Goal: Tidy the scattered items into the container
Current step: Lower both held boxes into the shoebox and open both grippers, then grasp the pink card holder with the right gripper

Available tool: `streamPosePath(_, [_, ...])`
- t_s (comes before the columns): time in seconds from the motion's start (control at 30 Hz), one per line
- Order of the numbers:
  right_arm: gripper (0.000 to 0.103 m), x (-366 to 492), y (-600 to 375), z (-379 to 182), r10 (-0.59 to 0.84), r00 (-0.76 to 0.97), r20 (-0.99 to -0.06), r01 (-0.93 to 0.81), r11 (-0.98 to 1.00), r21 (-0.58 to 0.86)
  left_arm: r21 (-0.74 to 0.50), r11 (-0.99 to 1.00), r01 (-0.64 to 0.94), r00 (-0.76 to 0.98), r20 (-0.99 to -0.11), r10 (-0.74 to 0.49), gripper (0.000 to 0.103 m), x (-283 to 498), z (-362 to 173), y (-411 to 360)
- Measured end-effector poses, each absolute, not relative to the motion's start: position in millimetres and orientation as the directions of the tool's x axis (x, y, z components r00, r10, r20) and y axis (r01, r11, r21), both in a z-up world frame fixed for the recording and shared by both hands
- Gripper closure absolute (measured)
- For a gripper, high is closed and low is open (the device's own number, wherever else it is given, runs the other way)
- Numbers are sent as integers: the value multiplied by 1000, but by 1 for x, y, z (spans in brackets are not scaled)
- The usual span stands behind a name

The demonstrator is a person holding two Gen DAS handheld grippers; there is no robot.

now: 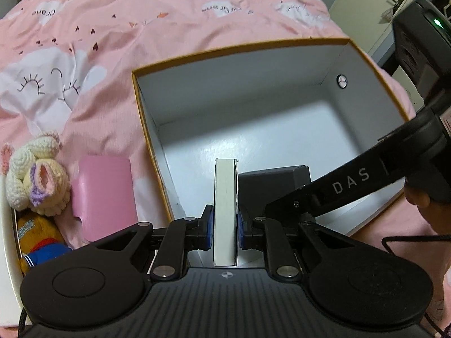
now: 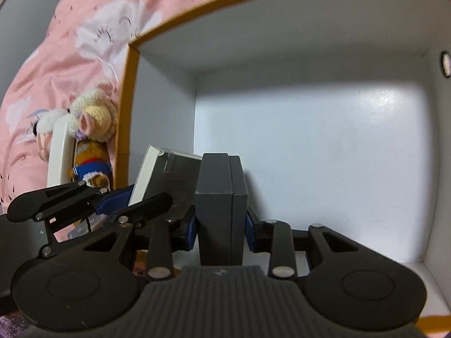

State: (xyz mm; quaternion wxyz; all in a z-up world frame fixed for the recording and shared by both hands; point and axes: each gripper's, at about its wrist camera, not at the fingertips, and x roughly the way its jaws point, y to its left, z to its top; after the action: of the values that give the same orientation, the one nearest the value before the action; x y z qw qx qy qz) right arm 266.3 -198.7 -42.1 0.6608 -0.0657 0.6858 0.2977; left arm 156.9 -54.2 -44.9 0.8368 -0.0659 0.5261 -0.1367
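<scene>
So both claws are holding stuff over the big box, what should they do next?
Probably lower a bit more, then let go. The left claw grips a white book and the right claw a dark grey box, both already inside the orange-rimmed container, whose white floor looks bare.

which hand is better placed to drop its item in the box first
Right, probably. Its tongs grip the dark grey box well inside the white container, near the floor. The left tongs hold the white book nearer the container's near-left wall.
</scene>
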Motion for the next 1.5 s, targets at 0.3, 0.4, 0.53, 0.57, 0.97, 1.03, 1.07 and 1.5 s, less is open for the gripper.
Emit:
streamPosePath(0.3, [66,270,-186,-66,287,-186,-940,-448,826,341,-245,960,137,355,-892,-279,83,150,-48,-54])
streamPosePath(0.4, [66,266,-181,-68,287,-192,-939,-457,820,344,-266,956,123,335,-896,-292,80,151,-46,-53])
streamPosePath(0.53, [65,263,-175,-68,293,-198,-935,-460,815,352,-302,947,112,316,-893,-322,78,150,-45,-49])
streamPosePath(0.57, [65,262,-174,-67,291,-198,-936,-464,813,351,-306,946,110,316,-891,-325,77,149,-45,-48])
streamPosePath(0.97, [62,254,-162,-54,316,-209,-926,-490,786,378,-325,935,144,379,-854,-355,75,129,-21,-22])
streamPosePath(1.03, [63,251,-161,-53,332,-214,-919,-489,778,395,-307,940,149,408,-847,-341,75,123,-14,-16])
streamPosePath(1.07, [63,251,-159,-53,340,-217,-915,-489,773,403,-299,943,149,419,-844,-334,73,120,-11,-14])
streamPosePath(1.5, [62,223,-153,-26,367,-53,-929,-603,730,323,-189,982,24,544,-822,-171,68,92,7,46])
